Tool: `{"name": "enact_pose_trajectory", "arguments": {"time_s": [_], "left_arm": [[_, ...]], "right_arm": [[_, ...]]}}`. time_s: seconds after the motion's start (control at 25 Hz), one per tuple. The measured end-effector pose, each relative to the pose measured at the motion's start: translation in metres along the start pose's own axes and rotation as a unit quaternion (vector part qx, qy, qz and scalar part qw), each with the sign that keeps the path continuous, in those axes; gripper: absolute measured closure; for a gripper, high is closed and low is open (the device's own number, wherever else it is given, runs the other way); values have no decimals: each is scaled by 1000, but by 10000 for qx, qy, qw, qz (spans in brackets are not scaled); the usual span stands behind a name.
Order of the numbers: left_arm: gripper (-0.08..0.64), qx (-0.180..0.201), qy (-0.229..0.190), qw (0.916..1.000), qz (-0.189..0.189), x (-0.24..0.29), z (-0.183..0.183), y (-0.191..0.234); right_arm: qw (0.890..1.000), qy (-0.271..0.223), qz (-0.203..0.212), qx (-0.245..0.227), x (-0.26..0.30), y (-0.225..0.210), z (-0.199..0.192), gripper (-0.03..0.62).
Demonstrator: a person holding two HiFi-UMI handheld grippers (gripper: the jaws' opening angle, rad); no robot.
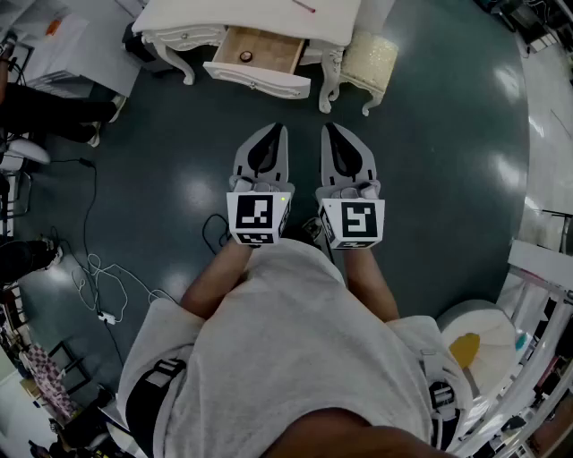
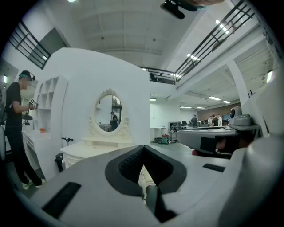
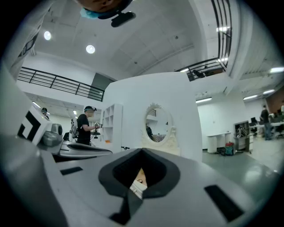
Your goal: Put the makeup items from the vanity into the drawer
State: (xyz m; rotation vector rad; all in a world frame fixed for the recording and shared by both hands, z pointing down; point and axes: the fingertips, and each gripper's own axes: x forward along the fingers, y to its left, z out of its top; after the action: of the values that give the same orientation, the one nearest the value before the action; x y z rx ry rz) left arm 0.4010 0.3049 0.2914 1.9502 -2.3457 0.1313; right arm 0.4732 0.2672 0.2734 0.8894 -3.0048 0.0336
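Standing well back from the vanity [image 1: 179, 22], the person holds both tools out level and side by side over bare floor. The left gripper [image 1: 273, 139] has its jaws pressed together with nothing between them, and so does the right gripper [image 1: 336, 139]; through each one's notch only the vanity shows.

The drawer [image 1: 264, 49] in the vanity's front is pulled out, with a small round thing [image 1: 245, 56] lying inside, too small to name. Only the front strip of the vanity's top is in sight, and a thin reddish stick [image 1: 304, 6] lies on it. A padded stool [image 1: 372, 55] stands just beside the vanity.

I'd judge this to be the walk-up, with no item in hand. Next, the person needs to step up to the vanity, spread one tool's jaws and choose an item on top.
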Motion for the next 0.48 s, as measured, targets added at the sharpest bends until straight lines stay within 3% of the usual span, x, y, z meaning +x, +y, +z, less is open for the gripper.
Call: {"name": "enact_pose_trajectory", "arguments": {"time_s": [0.24, 0.48], "left_arm": [[554, -196, 197, 9995, 168, -10, -16, 18], [554, -461, 318, 9981, 273, 9, -26, 76]], "right_arm": [[9995, 205, 167, 161, 11, 12, -14, 577], [9994, 290, 147, 78, 57, 30, -15, 577]]}}
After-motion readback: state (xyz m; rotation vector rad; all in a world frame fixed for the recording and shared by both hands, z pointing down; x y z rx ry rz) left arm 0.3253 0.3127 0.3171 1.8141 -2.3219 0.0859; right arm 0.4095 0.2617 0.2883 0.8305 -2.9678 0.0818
